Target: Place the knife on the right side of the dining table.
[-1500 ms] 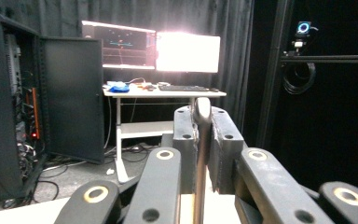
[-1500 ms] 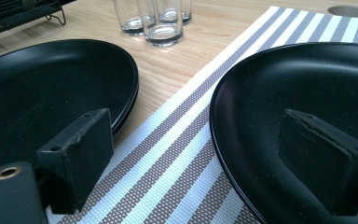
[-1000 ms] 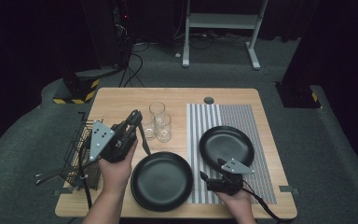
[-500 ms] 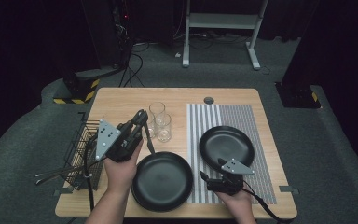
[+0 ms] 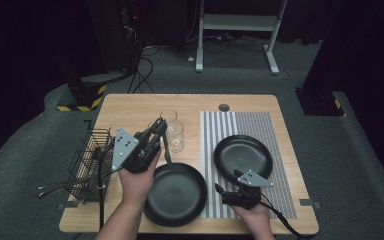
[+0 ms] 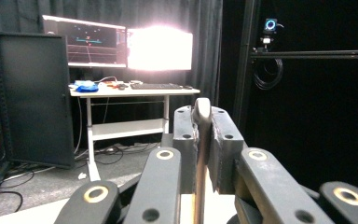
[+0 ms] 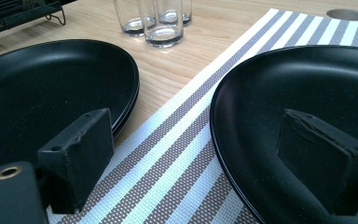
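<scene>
From above, the left gripper is raised over the table beside two glasses; its own view shows the jaws clamped on a thin metal utensil handle. The right gripper, jaws apart, rests between two black plates.

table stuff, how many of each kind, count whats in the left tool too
round black plates: 2
clear drinking glasses: 2
black wire rack: 1
striped woven placemat: 1
slim utensil held in left tool: 1
total: 7
</scene>
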The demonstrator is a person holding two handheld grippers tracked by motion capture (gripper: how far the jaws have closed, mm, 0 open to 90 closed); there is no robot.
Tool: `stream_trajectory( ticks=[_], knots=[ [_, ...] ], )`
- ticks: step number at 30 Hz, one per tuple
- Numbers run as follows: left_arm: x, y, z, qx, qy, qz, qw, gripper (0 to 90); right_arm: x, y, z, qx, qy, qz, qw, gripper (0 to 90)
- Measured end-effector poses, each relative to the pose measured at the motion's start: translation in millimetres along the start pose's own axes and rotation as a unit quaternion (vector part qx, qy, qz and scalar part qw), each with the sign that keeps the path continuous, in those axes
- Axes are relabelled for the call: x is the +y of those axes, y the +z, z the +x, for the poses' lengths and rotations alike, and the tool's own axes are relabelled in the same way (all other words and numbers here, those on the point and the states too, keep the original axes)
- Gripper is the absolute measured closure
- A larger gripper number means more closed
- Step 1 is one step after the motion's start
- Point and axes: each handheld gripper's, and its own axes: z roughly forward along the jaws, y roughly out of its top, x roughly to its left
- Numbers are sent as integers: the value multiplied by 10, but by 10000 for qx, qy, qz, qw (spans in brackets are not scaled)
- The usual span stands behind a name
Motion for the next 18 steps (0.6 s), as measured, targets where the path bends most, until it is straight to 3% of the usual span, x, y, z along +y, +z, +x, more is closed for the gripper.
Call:
stream_trajectory(
  ticks=[18],
  knots=[
    [-87, 190, -292, -414, -41, 28, 9991, 828, 7, -20, -7, 2, 0, -57, 10000, 118]
  ],
)
